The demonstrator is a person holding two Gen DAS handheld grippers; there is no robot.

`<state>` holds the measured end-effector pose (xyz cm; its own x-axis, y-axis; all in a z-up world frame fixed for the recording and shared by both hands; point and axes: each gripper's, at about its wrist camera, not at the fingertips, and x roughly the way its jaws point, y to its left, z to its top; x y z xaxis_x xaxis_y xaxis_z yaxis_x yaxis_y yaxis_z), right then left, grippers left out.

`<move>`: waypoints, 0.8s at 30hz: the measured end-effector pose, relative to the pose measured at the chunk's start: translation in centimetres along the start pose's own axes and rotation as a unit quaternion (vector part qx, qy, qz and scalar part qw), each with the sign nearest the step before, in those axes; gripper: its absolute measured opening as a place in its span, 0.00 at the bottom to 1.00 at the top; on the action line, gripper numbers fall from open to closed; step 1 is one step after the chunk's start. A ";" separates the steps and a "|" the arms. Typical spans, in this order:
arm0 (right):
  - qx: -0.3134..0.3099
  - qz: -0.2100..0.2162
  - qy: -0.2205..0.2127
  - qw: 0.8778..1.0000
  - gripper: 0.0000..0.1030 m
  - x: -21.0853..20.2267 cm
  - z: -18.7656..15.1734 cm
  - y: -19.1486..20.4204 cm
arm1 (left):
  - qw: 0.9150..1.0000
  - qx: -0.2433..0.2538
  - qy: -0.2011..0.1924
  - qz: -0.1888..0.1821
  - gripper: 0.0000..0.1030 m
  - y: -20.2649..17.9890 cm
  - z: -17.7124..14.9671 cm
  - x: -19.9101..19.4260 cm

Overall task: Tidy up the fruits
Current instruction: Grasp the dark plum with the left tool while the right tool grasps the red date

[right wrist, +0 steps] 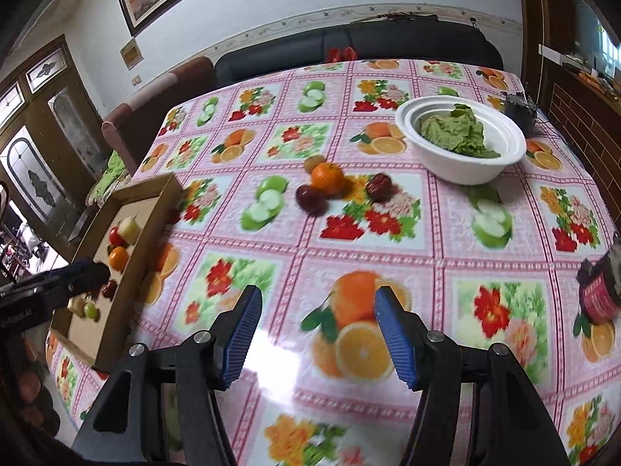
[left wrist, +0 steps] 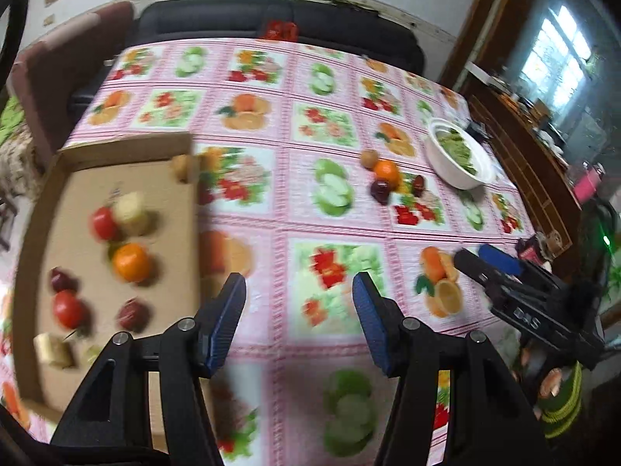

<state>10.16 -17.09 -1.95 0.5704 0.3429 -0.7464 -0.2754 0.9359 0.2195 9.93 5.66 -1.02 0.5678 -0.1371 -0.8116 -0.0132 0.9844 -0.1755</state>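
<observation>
Ahead of the right gripper (right wrist: 317, 330), whose jaws gape wide and hold nothing, an orange (right wrist: 327, 176), two dark red fruits and a kiwi cluster on the tablecloth (right wrist: 271, 349). Likewise spread and unloaded, the left gripper (left wrist: 299, 318) hangs just right of the cardboard box (left wrist: 39, 202) holding sorted fruit.
</observation>
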 end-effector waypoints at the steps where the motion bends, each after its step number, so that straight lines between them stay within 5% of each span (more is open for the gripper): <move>1: 0.001 -0.004 -0.002 1.000 0.61 0.5 0.5 -0.5 | 1.000 0.006 0.003 -0.009 0.54 -0.7 0.5 0.9; 6: -0.005 -0.021 -0.007 1.000 0.60 3.6 3.3 -2.5 | 0.998 0.043 0.016 -0.042 0.54 -4.2 2.4 4.8; 9: -0.004 -0.031 0.004 0.999 0.51 6.3 5.1 -3.5 | 0.997 0.057 0.019 -0.043 0.54 -5.5 3.4 7.0; 15: -0.021 -0.038 0.011 0.999 0.49 9.9 7.7 -3.8 | 0.997 0.060 0.035 -0.045 0.54 -6.3 5.2 10.7; 19: -0.033 -0.044 0.024 0.998 0.27 11.6 8.4 -4.0 | 0.996 0.061 0.040 -0.047 0.54 -6.6 6.1 12.4; 24: -0.028 -0.027 0.022 0.999 0.26 11.2 8.1 -4.9 | 0.996 0.065 0.047 -0.044 0.54 -7.5 6.8 14.1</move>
<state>24.19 -17.15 -6.32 0.5516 0.2873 -0.7830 -0.2885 0.9466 0.1441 23.63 -2.89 -7.41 0.4828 -0.2269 -0.8458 0.1435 0.9733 -0.1792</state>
